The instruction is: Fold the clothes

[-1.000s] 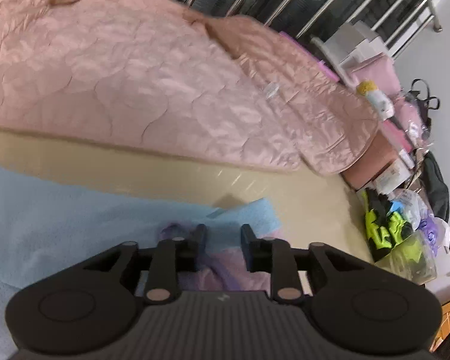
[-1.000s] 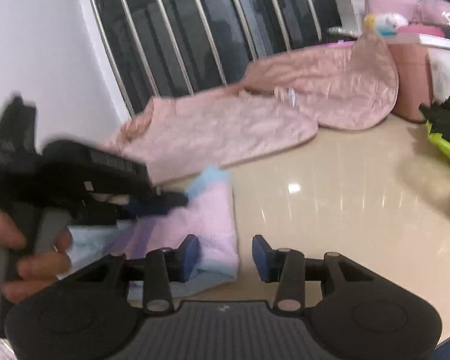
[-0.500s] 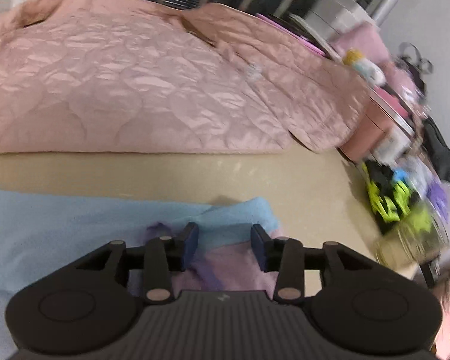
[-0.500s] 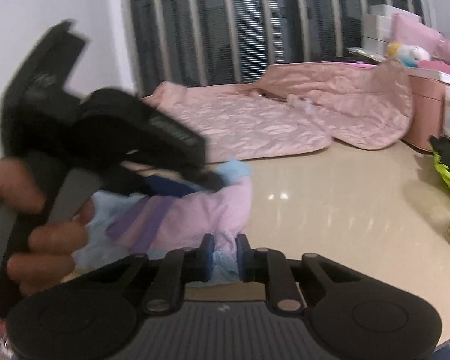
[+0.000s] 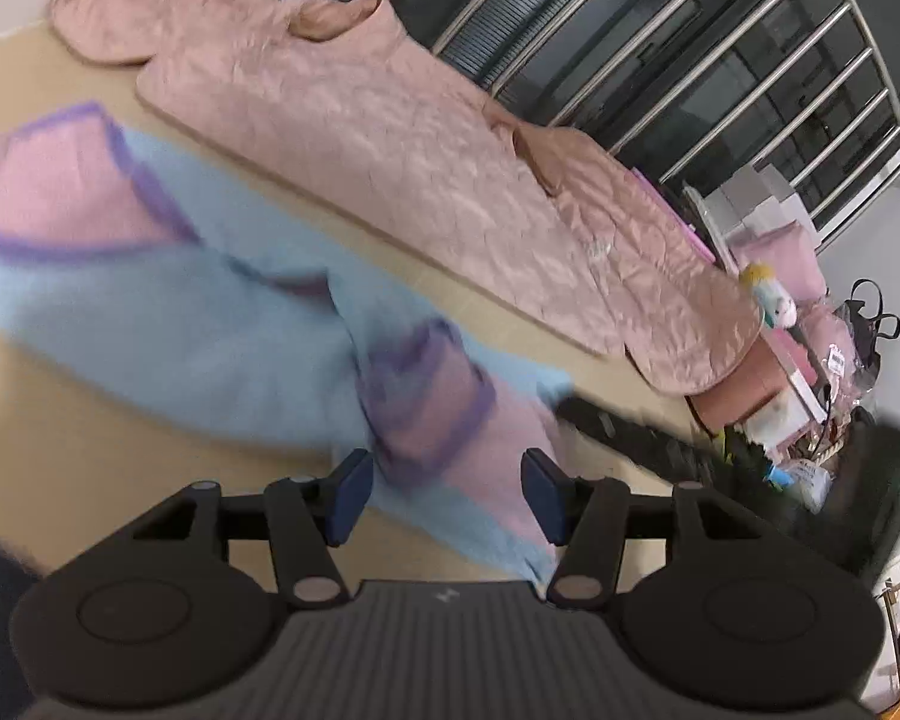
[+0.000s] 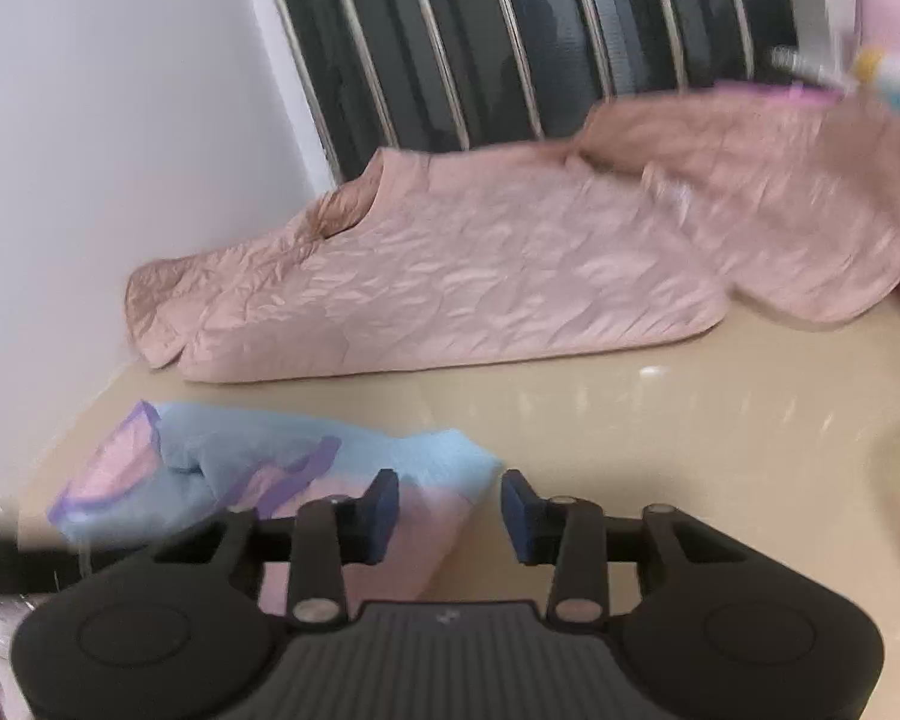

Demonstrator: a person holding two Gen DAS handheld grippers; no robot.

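Observation:
A light blue and pink garment with purple trim (image 5: 222,324) lies folded on the beige table (image 5: 60,432). My left gripper (image 5: 447,495) is open just above its pink near end, holding nothing. In the right wrist view the same garment (image 6: 282,468) lies at the lower left. My right gripper (image 6: 450,516) is open over its right corner, holding nothing. The right gripper's black body (image 5: 648,438) shows blurred at the right of the left wrist view.
A pink quilted jacket (image 5: 426,144) (image 6: 480,276) lies spread along the back of the table in front of a metal railing (image 5: 720,60). Pink boxes, a plush toy (image 5: 771,300) and bags (image 5: 810,468) crowd the right end. A white wall (image 6: 120,150) stands at left.
The right gripper was shut on the garment half a second ago and has opened and let it go. The left gripper has opened wider and pulled back; the garment now lies flat.

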